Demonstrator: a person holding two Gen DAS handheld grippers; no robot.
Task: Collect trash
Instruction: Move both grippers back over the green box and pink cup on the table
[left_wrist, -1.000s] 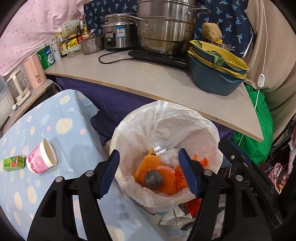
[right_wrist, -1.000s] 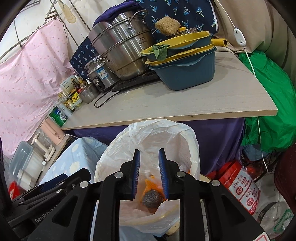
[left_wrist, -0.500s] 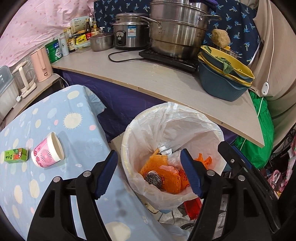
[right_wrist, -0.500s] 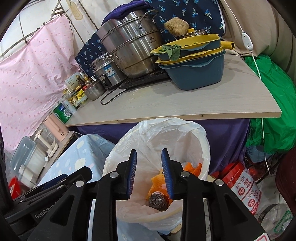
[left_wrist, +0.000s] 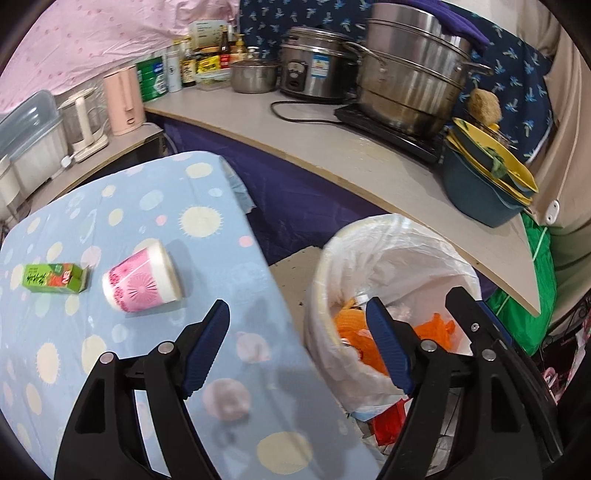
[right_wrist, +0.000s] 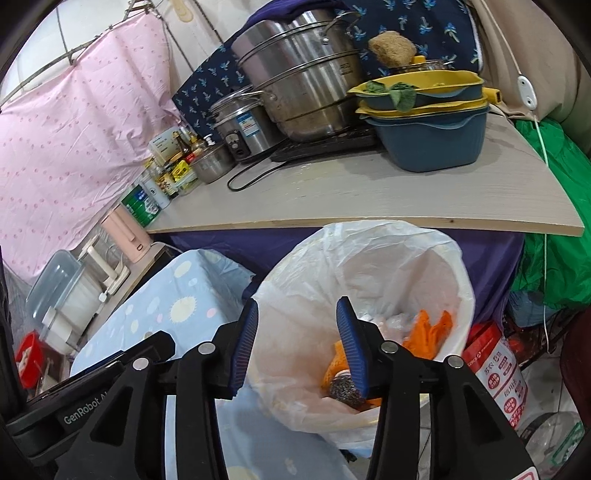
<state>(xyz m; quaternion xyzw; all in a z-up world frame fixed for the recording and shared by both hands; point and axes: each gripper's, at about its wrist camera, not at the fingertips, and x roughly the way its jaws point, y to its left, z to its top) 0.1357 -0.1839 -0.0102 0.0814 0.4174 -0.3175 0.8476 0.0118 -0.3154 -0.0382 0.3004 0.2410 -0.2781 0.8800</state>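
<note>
Left hand-held gripper (left_wrist: 297, 347): jaws spread wide and empty; it has swung left since half a second ago, now straddling the edge of the surface (left_wrist: 122, 206) and the bin (left_wrist: 388, 295).
Right hand-held gripper (right_wrist: 297, 347): jaws clearly wider apart than a second ago, holding nothing, above the bin's near rim.
Cup (left_wrist: 142, 280): pink-patterned, lying on its side on the blue dotted surface, closer to the left gripper than before.
Carton (left_wrist: 55, 277): green, lying flat just left of the cup.
Bin contents: orange bag (right_wrist: 424, 332) and steel scourer (right_wrist: 343, 387) rest inside the white liner.
</note>
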